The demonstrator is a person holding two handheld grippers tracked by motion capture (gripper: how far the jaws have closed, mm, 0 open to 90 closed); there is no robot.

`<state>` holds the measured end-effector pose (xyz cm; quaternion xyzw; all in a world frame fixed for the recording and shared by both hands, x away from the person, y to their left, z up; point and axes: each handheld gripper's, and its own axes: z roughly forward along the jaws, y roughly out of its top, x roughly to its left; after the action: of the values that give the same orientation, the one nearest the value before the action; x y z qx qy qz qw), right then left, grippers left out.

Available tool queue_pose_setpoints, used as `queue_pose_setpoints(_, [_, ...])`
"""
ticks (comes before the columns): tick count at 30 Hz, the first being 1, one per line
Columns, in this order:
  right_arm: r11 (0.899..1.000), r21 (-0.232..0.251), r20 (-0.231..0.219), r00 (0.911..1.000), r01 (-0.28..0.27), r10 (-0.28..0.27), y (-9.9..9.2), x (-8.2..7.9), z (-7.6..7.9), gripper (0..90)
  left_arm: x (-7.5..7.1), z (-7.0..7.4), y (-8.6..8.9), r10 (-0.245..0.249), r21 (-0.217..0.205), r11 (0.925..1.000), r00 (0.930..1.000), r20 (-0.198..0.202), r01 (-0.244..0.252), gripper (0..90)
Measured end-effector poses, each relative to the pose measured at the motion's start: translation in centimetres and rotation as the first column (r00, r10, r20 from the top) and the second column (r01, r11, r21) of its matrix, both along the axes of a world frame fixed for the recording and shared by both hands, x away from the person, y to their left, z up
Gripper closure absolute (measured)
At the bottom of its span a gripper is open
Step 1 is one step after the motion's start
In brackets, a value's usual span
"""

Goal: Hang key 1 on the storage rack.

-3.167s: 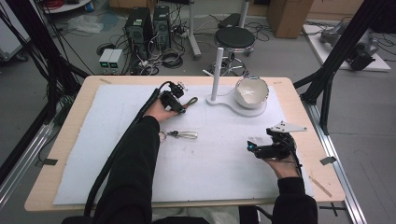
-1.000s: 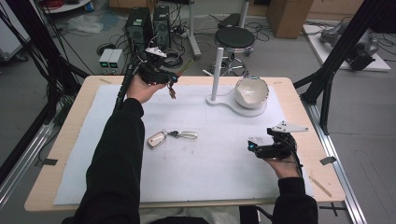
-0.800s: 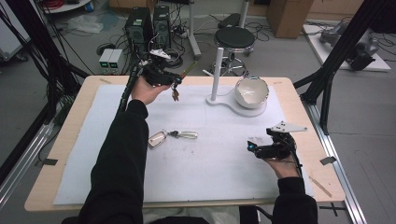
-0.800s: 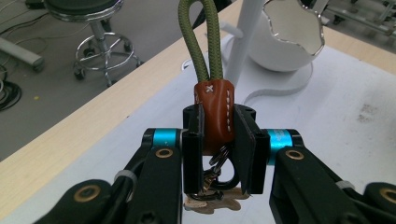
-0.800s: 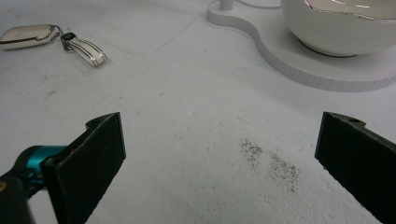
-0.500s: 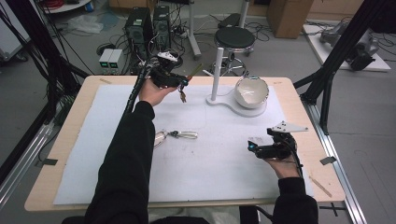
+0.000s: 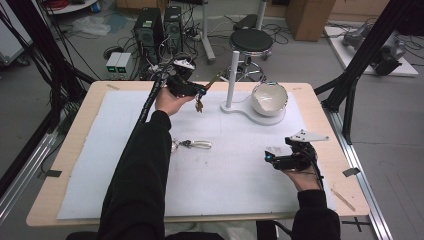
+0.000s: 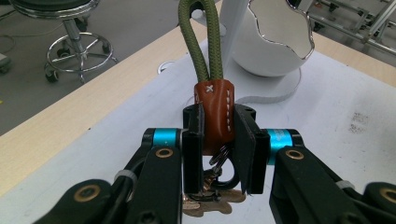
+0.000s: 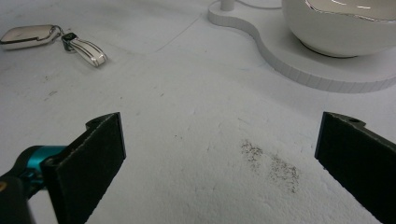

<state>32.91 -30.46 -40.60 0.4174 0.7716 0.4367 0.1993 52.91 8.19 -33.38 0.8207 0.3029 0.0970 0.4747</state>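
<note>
High view first: I see my left gripper [image 7: 199, 93] raised over the far part of the table [image 7: 85, 125], just left of the white stand's post [image 7: 231, 75], with a key bunch [image 7: 199, 104] dangling from it. My left gripper view settles the grip: both black pads are clamped on the brown leather tab [image 8: 215, 114] of the keyring, one pad on each side, touching it. From that tab a green cord loop [image 8: 200, 39] rises straight ahead toward the post, and under the pads hang a metal ring and some coppery keys [image 8: 210, 203] (partly hidden by the jaws, so I can't count them). Beyond the loop sits the white bowl [image 8: 275, 37] with its wavy rim, on the stand's flat base [image 7: 240, 109] at the far right of the mat.

My right gripper [image 7: 272, 159] rests low over the near right of the white mat [image 7: 225, 190], well apart from the left one. In the right gripper view its jaws stand wide, nothing between them, just bare mat with a dark smudge [image 9: 271, 163].

A second key fob [image 7: 192, 145] with a silver strap lies flat near the middle of the mat, beside my left sleeve [image 7: 142, 170]; it also shows at the top left of the right gripper view, untouched.
</note>
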Motion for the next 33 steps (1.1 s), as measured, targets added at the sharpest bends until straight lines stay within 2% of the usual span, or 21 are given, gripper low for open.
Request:
queue_pose_setpoints(15, [1.000, 0.002, -0.006, 1.0000, 0.004, -0.004, 0.0, 0.0, 0.0, 0.8, 0.3, -1.7, -2.2, -0.011, 0.015, 0.9998, 0.9998, 0.015, 0.010, 74.0])
queue_pose_setpoints(22, [1.000, -0.006, -0.005, 1.0000, -0.002, 0.002, 0.1, 0.1, -0.1, 0.8, 0.3, -2.6, -3.3, -0.011, 0.060, 0.9981, 0.9993, 0.036, 0.009, 73.8])
queue_pose_setpoints(23, [1.000, -0.006, -0.001, 1.0000, -0.004, 0.004, 0.1, 0.1, -0.1, 0.8, 0.3, -2.6, -3.4, -0.007, 0.077, 0.9970, 0.9992, 0.040, 0.003, 73.8])
queue_pose_setpoints(28, [1.000, 0.000, -0.004, 1.0000, -0.002, 0.002, 0.0, 0.0, 0.0, 0.8, 0.3, -2.9, -3.9, 0.024, 0.105, 0.9940, 0.9986, 0.047, -0.029, 73.3])
queue_pose_setpoints(30, [1.000, 0.006, 0.001, 1.0000, -0.003, 0.003, -0.1, 0.0, 0.0, 0.8, 0.4, -2.9, -4.0, 0.056, 0.090, 0.9943, 0.9984, 0.008, -0.056, 71.3])
queue_pose_setpoints(33, [1.000, 0.006, -0.002, 1.0000, -0.002, 0.002, -0.1, -0.1, 0.0, 0.8, 0.7, -2.7, -3.6, 0.068, -0.016, 0.9975, 0.9961, -0.056, -0.069, 61.1])
